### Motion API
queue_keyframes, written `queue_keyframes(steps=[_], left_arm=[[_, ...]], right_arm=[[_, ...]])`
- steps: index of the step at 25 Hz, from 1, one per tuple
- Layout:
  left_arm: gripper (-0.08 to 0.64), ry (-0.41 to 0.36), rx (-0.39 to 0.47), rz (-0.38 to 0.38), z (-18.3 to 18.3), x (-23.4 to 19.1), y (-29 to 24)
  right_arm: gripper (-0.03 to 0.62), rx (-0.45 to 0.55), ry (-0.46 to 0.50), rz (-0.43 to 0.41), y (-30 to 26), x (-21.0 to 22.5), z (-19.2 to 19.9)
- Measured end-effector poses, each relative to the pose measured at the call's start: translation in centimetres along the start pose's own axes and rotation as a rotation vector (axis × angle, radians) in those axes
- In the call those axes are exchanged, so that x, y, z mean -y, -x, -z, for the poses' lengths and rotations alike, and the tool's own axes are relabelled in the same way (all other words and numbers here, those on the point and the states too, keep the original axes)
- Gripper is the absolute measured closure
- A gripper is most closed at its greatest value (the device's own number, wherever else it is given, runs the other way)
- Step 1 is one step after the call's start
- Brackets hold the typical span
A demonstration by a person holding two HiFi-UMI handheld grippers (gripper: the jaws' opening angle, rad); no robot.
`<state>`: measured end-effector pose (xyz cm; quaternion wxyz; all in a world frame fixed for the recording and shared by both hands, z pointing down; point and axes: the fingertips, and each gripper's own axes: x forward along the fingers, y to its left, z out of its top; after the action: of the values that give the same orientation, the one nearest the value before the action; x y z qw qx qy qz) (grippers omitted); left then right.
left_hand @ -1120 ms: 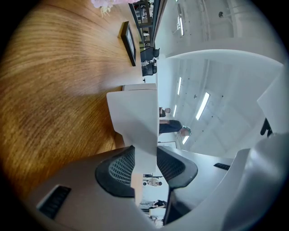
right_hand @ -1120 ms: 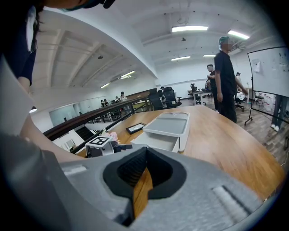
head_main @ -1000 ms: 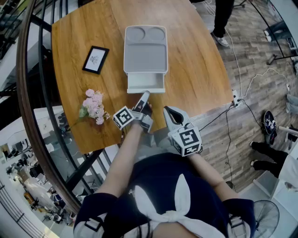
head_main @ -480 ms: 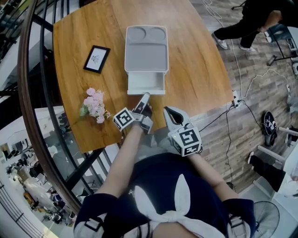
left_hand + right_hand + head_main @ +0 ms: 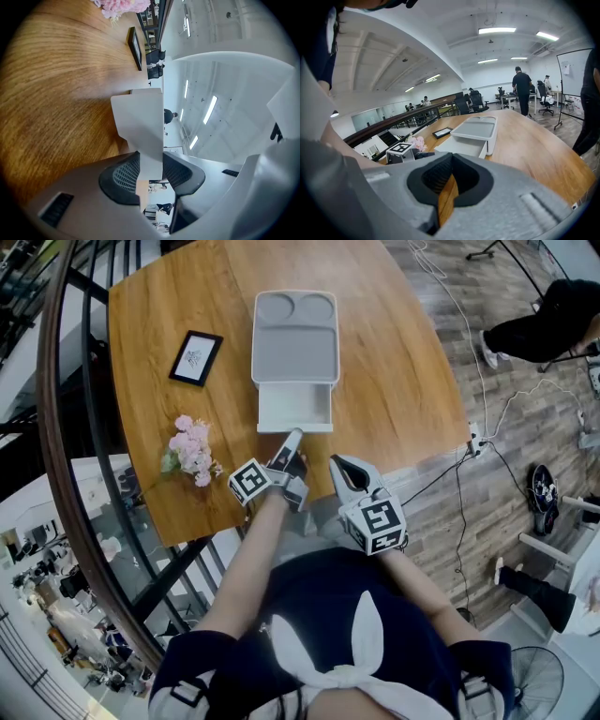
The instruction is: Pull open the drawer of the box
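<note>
Left gripper [image 5: 150, 171] is clamped on the front wall of the drawer [image 5: 294, 409]. In the left gripper view the white panel runs straight down between the two dark pads with both pressing on it, so that's a proper grip, not just hovering. The gripper is rolled onto its side and points roughly level at the box [image 5: 294, 338].

Progress-wise, I'd say the job is mostly there. From the head view the drawer already sticks out of the box's near face toward the person, and you can see its bare inside. Can't tell whether it has more travel left. If it does, what's left is a bit more straight pull toward the body and then letting go.

The drawer front is right at the left gripper's tips, with the box just behind it, mid-table [image 5: 394, 399].

Right gripper [image 5: 339, 465] sits off to the side near the table edge. Its jaws are pinched together with nothing in them, and it's clear of the drawer.

Pink flowers [image 5: 190, 451] and a small picture frame [image 5: 195, 358] are well off to the left, out of the way.
</note>
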<state>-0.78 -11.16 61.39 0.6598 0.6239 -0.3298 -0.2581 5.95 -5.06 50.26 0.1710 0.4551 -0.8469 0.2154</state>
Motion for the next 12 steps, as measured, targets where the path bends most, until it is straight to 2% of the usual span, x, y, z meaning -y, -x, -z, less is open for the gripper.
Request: queue_keyframes(steps=[12], left_arm=[[0.397, 0.01, -0.003, -0.006, 0.44, 0.0, 0.63]], right_arm=[[0.594, 0.005, 0.006, 0.002, 0.38, -0.34, 0.07]])
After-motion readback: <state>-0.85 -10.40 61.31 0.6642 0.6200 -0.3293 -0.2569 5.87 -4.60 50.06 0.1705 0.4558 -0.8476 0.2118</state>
